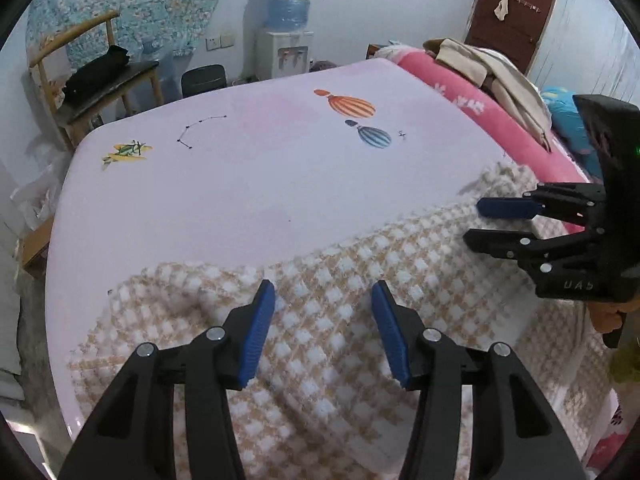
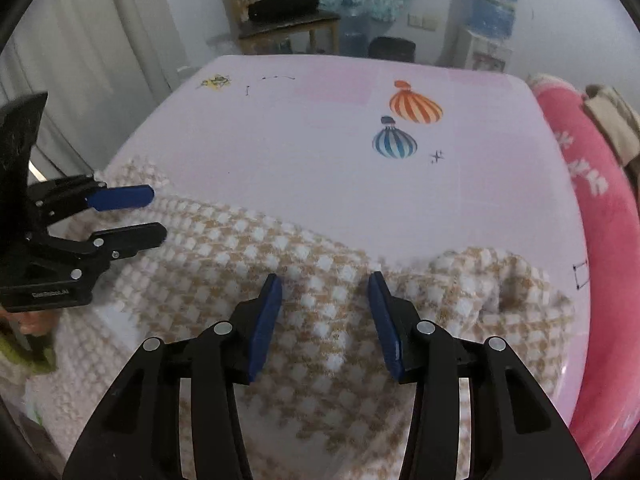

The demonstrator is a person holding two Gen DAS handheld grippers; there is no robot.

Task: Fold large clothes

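left gripper [image 1: 323, 330] half-open, empty — above checked garment [image 1: 320, 280] | right gripper [image 2: 325, 326] likewise

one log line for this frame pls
left tool: open over beige-and-white checked knit garment | right tool: open above it | pale pink printed bedsheet: garment unfolded

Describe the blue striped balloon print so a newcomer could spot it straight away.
Start at the wide pale pink bed sheet covering the bed. Past the far edge of the beige-and-white checked garment, toward the rolled pink blanket, sit two printed hot-air balloons. The blue striped balloon is the smaller, nearer one, just below the orange striped balloon.
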